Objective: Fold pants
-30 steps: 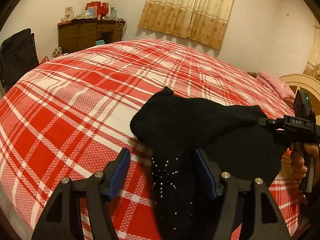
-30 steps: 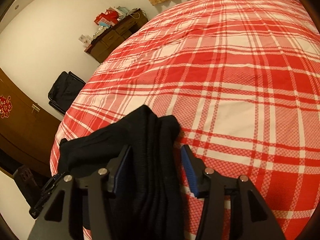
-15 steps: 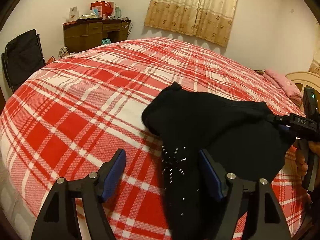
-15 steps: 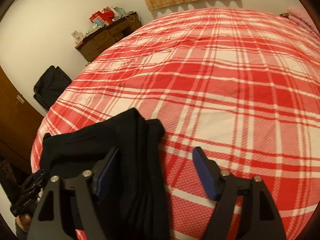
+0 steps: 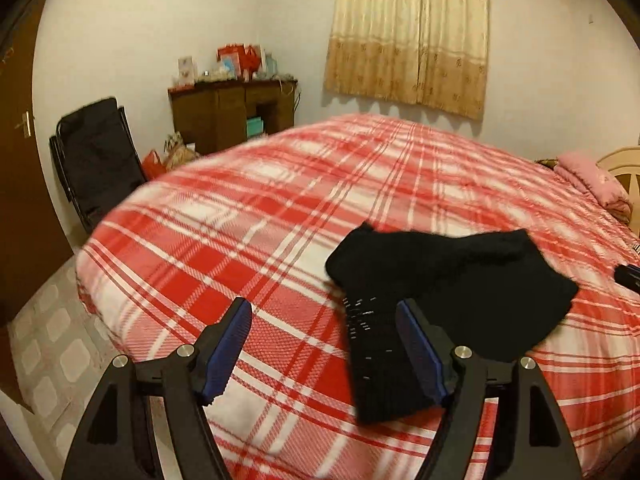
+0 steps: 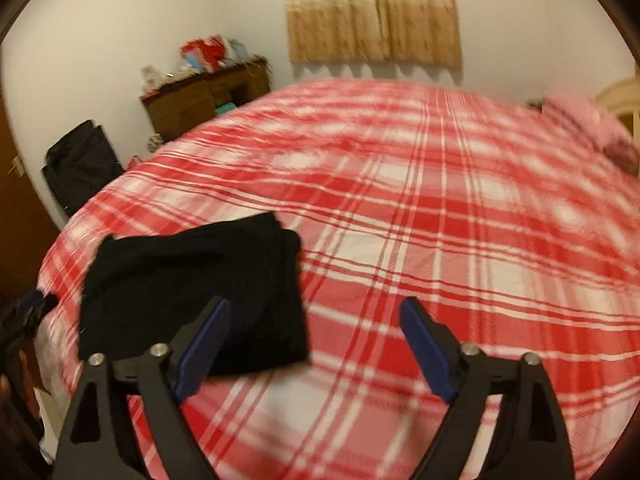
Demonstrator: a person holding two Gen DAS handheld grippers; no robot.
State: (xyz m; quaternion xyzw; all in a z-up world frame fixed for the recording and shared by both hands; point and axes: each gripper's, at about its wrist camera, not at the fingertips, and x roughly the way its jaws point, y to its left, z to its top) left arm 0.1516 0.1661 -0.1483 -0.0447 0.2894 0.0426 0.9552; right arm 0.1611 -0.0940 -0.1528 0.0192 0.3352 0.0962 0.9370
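A red plaid bed (image 5: pixel 248 240) spreads ahead of both grippers. The folded black pants (image 5: pixel 440 292) lie just beyond the left gripper (image 5: pixel 324 344), whose jaws stand spread and empty. The right gripper (image 6: pixel 316 344), its jaws just opened wide, grips nothing.

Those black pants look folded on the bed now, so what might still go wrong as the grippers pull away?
The left gripper is open, but the pants lie close against one pad, so it might snag the cloth and undo the fold. The right gripper, whose jaws have just been opening, holds nothing. The bundle lies near the edge of the bed and could slide off.
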